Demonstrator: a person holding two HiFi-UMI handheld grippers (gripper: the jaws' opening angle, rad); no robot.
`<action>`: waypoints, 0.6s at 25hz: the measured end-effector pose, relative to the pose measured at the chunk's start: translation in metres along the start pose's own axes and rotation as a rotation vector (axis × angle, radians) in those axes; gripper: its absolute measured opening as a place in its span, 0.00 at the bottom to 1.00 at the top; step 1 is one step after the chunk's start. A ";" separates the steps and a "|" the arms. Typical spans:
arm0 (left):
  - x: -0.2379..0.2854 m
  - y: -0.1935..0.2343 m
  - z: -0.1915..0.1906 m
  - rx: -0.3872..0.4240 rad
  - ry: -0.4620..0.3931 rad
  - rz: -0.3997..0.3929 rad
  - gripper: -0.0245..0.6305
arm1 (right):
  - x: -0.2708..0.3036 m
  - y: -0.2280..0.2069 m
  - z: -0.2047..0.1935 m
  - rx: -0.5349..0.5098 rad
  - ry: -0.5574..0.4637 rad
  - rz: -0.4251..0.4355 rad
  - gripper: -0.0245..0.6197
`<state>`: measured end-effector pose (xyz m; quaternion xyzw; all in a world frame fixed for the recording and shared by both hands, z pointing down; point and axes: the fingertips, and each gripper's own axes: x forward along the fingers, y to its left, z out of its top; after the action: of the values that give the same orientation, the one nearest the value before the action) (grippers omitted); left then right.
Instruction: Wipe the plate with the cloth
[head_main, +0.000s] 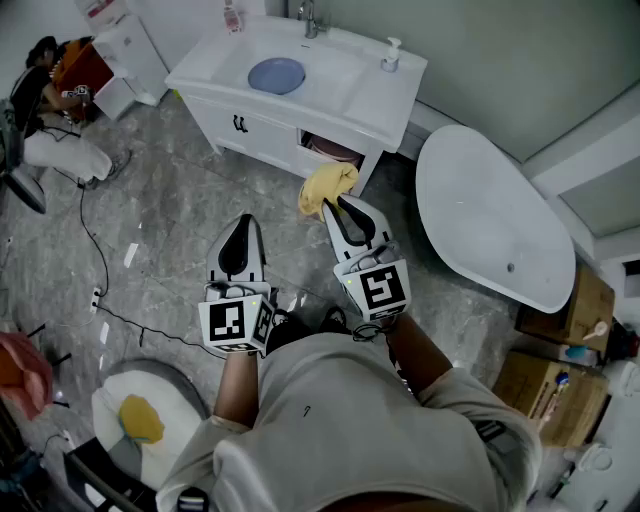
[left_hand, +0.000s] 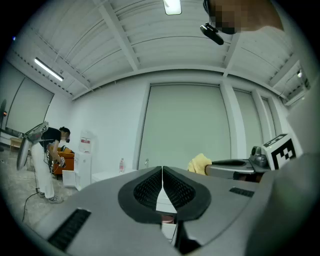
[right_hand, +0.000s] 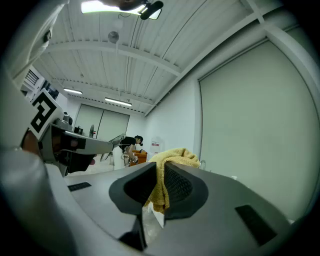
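A blue plate (head_main: 276, 75) lies in the basin of the white vanity (head_main: 360, 95) at the far side of the room. Both grippers are held level in front of me, well short of the vanity. My right gripper (head_main: 340, 204) is shut on a yellow cloth (head_main: 326, 186), which bunches out past the jaw tips; the cloth (right_hand: 167, 165) is pinched between the pads in the right gripper view. My left gripper (head_main: 241, 224) is shut with nothing in it, its jaws (left_hand: 162, 181) pressed together. The cloth (left_hand: 200, 163) also shows at the right of the left gripper view.
A white bathtub (head_main: 490, 225) stands right of the vanity. A soap dispenser (head_main: 390, 55) and tap (head_main: 308, 20) sit on the vanity top. Its lower drawer (head_main: 325, 150) is ajar. A person (head_main: 50, 110) crouches at far left. Cables (head_main: 100, 280) trail over the floor; cardboard boxes (head_main: 560, 350) at right.
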<state>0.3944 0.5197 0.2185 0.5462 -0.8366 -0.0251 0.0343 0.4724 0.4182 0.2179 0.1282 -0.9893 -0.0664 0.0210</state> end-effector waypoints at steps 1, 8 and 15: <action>-0.002 0.002 0.000 0.008 0.002 -0.002 0.07 | -0.001 0.003 -0.001 0.011 0.026 -0.003 0.11; -0.010 0.007 -0.005 0.044 0.008 -0.018 0.07 | -0.004 0.016 -0.009 0.024 0.091 -0.010 0.11; -0.010 -0.003 -0.017 0.092 0.059 -0.078 0.07 | -0.011 0.022 -0.024 0.053 0.109 0.009 0.11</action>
<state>0.4028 0.5273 0.2346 0.5798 -0.8136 0.0285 0.0328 0.4792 0.4389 0.2442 0.1274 -0.9887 -0.0331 0.0719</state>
